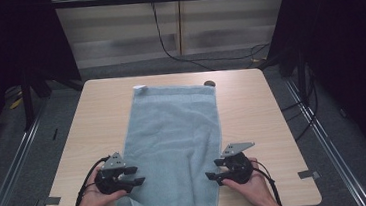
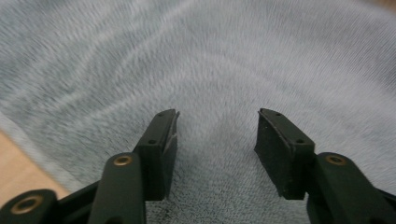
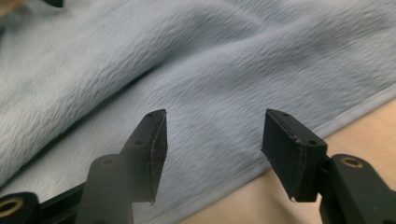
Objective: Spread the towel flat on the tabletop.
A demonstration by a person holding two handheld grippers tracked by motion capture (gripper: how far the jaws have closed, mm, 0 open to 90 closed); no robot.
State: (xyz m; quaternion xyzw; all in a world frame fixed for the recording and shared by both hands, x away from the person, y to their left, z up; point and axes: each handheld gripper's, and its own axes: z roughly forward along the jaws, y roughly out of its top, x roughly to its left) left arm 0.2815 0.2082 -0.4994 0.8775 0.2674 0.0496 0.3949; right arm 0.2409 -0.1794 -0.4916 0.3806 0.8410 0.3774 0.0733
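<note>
You are working over a pale blue towel (image 1: 173, 134) that is lying lengthwise down the middle of the wooden table (image 1: 251, 107), its far end near the table's far edge and its near end spilling over the edge closest to you. A small white tag (image 1: 140, 87) is sitting at the towel's far left corner.

You are holding the left gripper (image 1: 136, 176) at the towel's left edge near the front of the table — its jaws are standing apart with nothing between them, and in the left gripper view they are hovering over the rumpled pile (image 2: 205, 70) with a strip of bare table showing at the lower left.

You are holding the right gripper (image 1: 215, 170) at the towel's right edge, directly across from the left one. Its jaws are standing apart too — in the right gripper view the towel's hemmed edge (image 3: 261, 163) is running diagonally beneath the gap, with cloth under one jaw and wood under the other.
</note>
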